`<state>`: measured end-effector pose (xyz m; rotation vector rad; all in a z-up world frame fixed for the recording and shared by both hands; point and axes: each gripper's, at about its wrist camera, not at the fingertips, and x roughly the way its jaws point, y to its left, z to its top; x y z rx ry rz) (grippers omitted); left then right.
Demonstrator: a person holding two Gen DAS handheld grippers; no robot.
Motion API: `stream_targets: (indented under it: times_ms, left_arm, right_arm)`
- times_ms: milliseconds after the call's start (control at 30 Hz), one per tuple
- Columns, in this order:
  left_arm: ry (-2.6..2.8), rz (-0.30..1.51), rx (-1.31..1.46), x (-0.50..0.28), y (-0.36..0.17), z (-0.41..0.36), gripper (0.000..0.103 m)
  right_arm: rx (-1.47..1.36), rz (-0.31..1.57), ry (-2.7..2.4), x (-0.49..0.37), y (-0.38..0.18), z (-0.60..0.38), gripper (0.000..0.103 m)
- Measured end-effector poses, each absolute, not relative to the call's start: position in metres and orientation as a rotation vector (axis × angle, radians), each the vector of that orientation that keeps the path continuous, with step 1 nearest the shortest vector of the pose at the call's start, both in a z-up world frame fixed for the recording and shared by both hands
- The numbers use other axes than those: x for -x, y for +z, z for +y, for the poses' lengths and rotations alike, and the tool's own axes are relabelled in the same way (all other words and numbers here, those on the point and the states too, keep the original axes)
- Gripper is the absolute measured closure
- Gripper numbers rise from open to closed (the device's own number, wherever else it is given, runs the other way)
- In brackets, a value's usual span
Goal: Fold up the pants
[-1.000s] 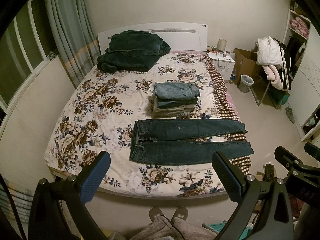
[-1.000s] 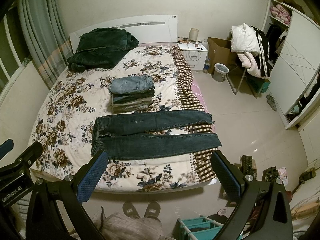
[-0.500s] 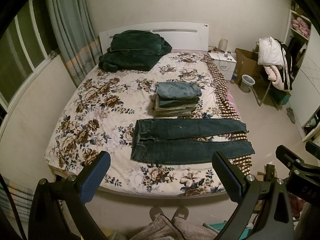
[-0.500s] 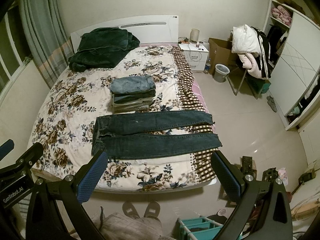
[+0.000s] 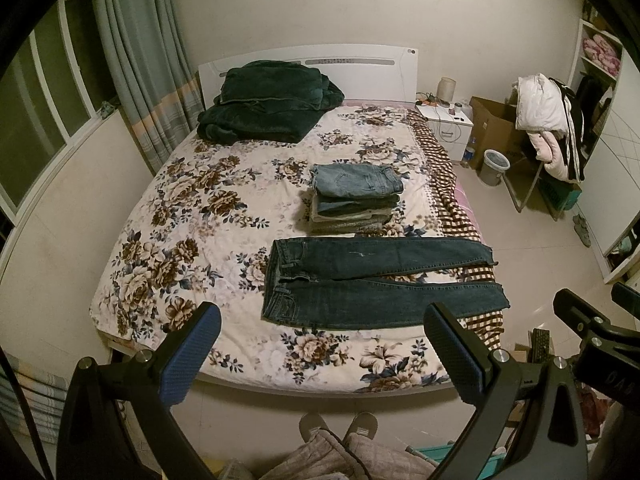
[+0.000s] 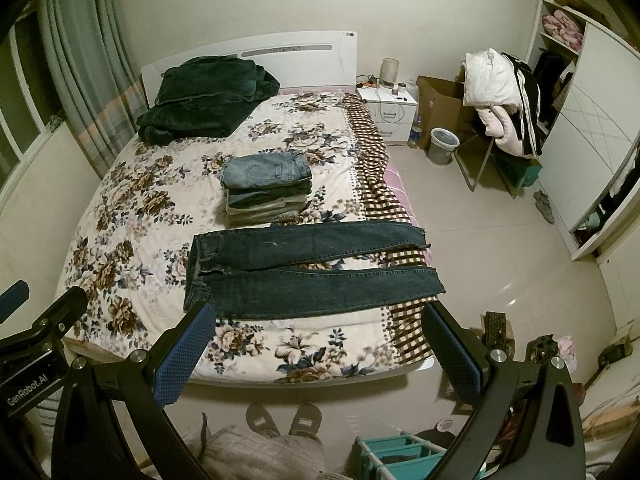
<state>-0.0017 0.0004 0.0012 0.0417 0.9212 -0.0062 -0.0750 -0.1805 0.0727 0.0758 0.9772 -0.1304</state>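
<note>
Both claws wide open and empty, held above the foot of the bed; dark jeans flat on the bedspread, unfolded.

Left claw point(image 5: 320, 344) and right claw point(image 6: 318, 344): blue-padded fingers point(image 5: 190, 356) spread far apart, nothing between them, neither touching fabric. Dark jeans point(image 5: 376, 280) lie across the near part of the floral bedspread point(image 5: 192, 232), waistband to the left, both legs running right, slightly splayed, cuffs reaching the checked blanket point(image 5: 460, 216) at the bed's right edge. Just behind the jeans: stack of folded pants point(image 5: 354, 200), light denim pair on top; whether it touches them is hard to tell from this angle. Dark green blanket point(image 5: 268, 100) bundled against the headboard. Person's feet in slippers point(image 6: 284, 420) on the floor below the claws.
</note>
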Motion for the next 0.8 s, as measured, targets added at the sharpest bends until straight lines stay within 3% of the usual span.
stream_targets:
  times_ms: [533, 800]
  left_arm:
    - [-0.005, 0.931, -0.040, 0.009, -0.008, 0.008, 0.000]
    - [0.053, 0.917, -0.035, -0.028, -0.041, -0.015, 0.000]
  right_arm:
    - [-0.084, 0.983, -0.126, 0.068, 0.070, -0.188, 0.000]
    - [-0.130, 0.954, -0.135, 0.031, 0.026, -0.218, 0.000]
